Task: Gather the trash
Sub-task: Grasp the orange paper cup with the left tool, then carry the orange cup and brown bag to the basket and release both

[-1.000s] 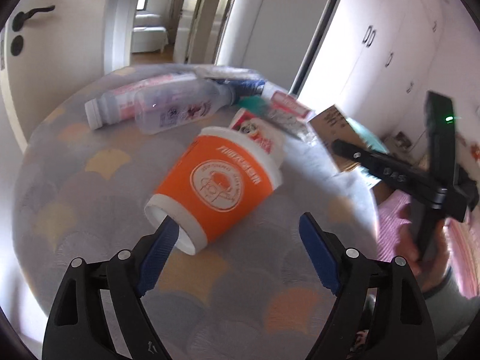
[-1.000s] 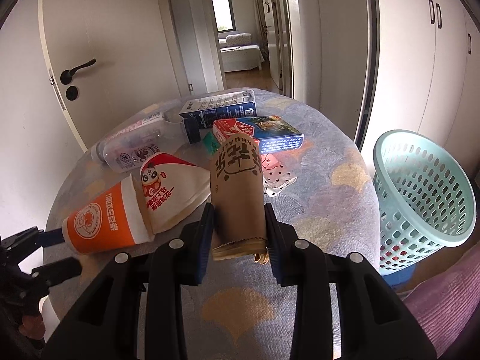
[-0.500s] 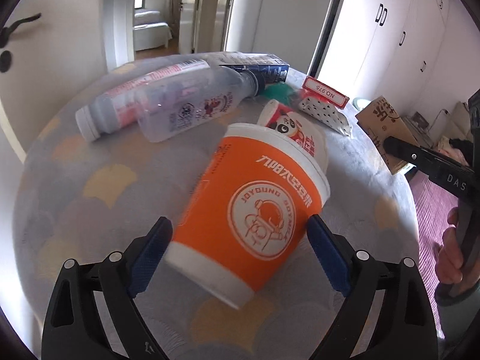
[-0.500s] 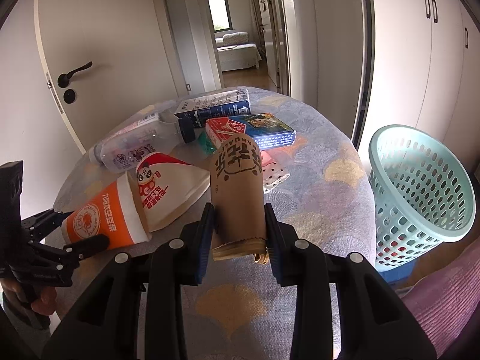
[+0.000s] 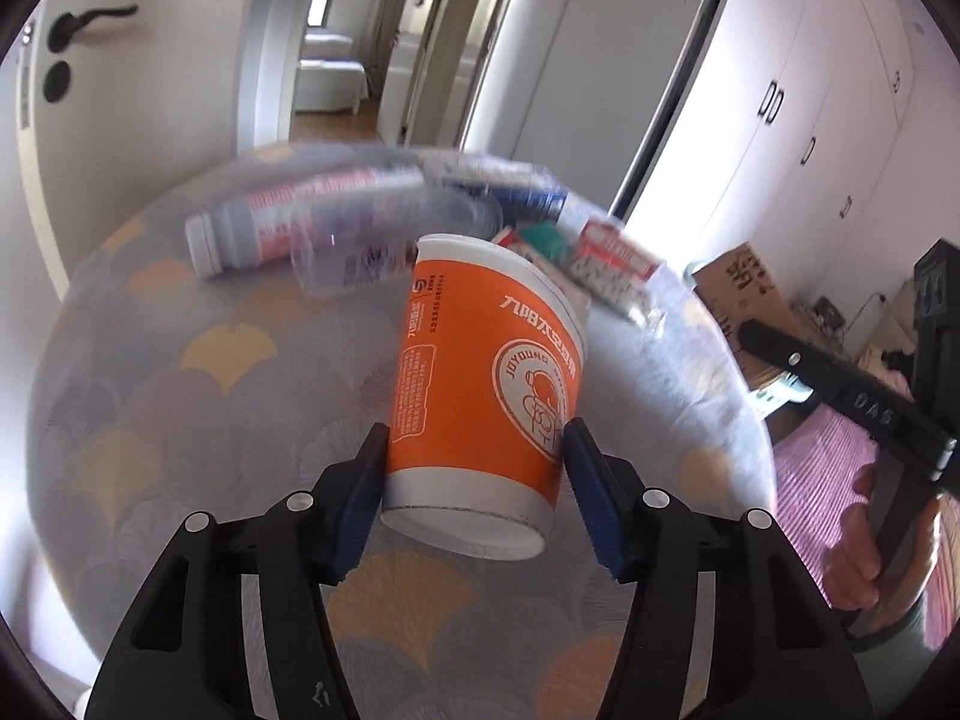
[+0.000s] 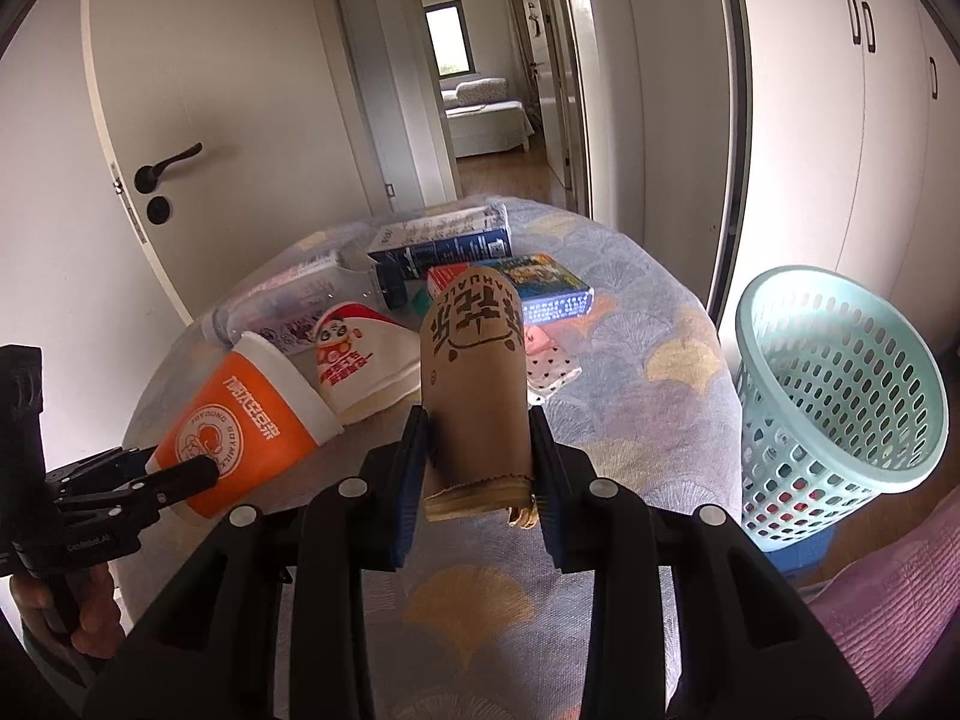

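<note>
My left gripper [image 5: 477,498] is shut on the base of an orange paper cup [image 5: 480,384] and holds it tilted above the round table [image 5: 150,408]; the cup also shows in the right wrist view [image 6: 246,426]. My right gripper [image 6: 477,480] is shut on a brown paper cup sleeve [image 6: 477,378] held above the table's near side. A pale green mesh trash basket [image 6: 840,396] stands on the floor to the right of the table.
On the table lie a white panda-print cup [image 6: 360,360], two plastic bottles [image 5: 288,228], a blue carton [image 6: 444,240], a colourful box [image 6: 540,282] and a dotted wrapper [image 6: 552,366]. A closed door and a hallway are behind.
My left gripper closed on the orange cup and lifted it off the table, tilting it more upright. My right gripper stayed shut on the brown sleeve, almost still.
</note>
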The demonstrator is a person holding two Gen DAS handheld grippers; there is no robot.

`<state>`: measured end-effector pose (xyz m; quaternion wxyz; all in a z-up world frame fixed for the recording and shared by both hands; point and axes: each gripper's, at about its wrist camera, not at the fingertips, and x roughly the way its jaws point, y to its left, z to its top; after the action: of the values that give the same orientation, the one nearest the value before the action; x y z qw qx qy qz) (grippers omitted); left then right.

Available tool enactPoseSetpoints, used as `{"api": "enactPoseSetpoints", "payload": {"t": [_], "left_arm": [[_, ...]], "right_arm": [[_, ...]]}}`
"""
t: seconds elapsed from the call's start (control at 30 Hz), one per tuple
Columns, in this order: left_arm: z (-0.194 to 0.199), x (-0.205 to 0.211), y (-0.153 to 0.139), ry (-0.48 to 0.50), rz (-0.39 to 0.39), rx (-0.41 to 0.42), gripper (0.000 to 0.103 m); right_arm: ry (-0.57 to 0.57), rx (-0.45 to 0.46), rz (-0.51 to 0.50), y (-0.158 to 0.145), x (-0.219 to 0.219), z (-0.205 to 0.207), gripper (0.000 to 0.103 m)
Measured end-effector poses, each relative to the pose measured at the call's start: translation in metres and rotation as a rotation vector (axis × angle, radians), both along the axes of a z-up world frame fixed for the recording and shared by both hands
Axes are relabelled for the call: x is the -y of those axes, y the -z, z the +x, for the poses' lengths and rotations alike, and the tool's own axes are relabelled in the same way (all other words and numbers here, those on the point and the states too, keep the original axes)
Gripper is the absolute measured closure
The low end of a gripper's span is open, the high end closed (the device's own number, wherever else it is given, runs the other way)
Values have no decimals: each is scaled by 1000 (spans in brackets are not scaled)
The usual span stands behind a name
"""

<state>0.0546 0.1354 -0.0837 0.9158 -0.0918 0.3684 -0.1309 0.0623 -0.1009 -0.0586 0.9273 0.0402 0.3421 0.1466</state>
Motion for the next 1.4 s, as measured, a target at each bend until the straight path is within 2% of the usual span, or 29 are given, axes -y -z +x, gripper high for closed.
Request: {"api": "enactPoseSetpoints", "payload": {"t": [0.27,0.53,0.63,0.77,0.93,1.27,1.4], "left_arm": [[-10,18,-50,6,-5,137,47],[6,70,-73,99,-22,190,47],[21,102,-75,180,-38,176,46],[37,153,-69,264,-19,163,46],[68,210,-61,363,-43,114,46],[135,306,-44,417,-10,60,46],[166,340,-22,401,6,4,46]], "right_arm": [[5,79,21,-29,6,-15,73],[102,132,46,-50,47,-19,73],[163,130,61,-52,71,-14,73],[249,112,69,-47,106,-4,73],[385,86,43,-43,157,16,73],[569,-32,71,-15,245,61,73],[606,-112,75,6,264,75,73]]}}
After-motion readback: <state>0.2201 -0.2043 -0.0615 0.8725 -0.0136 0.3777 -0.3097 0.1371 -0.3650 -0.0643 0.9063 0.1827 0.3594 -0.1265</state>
